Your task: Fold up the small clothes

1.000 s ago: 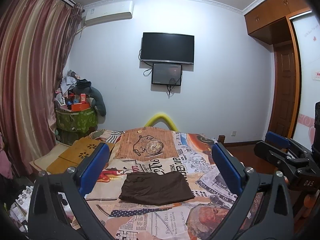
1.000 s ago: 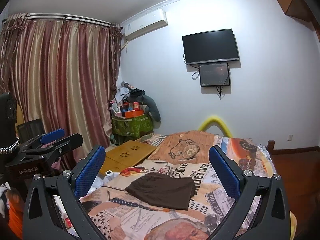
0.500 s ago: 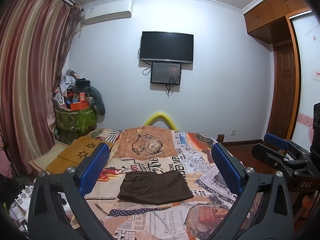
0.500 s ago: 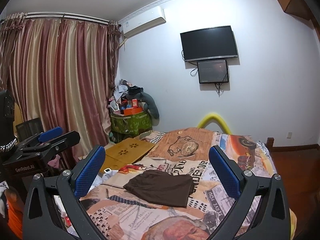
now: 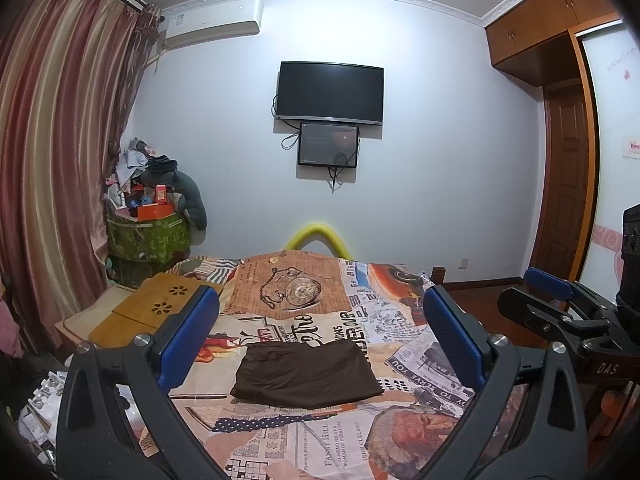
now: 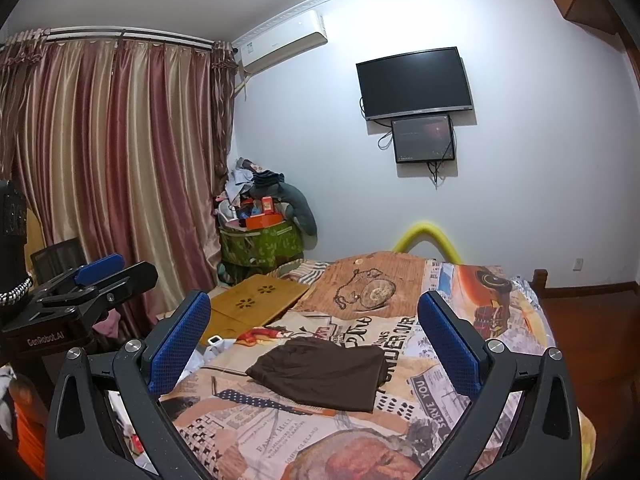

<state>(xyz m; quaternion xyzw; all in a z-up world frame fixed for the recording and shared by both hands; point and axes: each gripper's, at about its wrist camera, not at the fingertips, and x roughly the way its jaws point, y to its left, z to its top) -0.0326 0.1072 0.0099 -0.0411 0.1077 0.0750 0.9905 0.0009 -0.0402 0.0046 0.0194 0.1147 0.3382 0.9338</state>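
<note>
Folding step: looks finished or nearly so. The brown garment lies as a neat flat rectangle on the bed cover, with nothing gripping it.
Garment place: about the middle of the bed cover's near half, just this side of the big lettering, well short of the pocket-watch print.
Next move: either a last tidying fold or carrying the garment off to a pile (I cannot tell which is meant). For another fold, one gripper would need to come down to a short edge and pinch both layers together.
Left gripper: jaws spread wide, empty, blue pads framing the garment from above and behind it. It is held raised over the near end of the bed cover, well apart from the cloth, pointing level across the room.
Right gripper: likewise wide apart and empty, raised clear of the cloth and angled in from the garment's right side.
Side by side: each gripper shows in the other's view (right one at the edge, left one at the edge), so the two are held level and near each other.
Risk: thin soft cloth; a pinch on the top layer alone would pull the fold open.
Beside the bed cover: a wooden lap tray on the curtain side, clear of the work.
</note>
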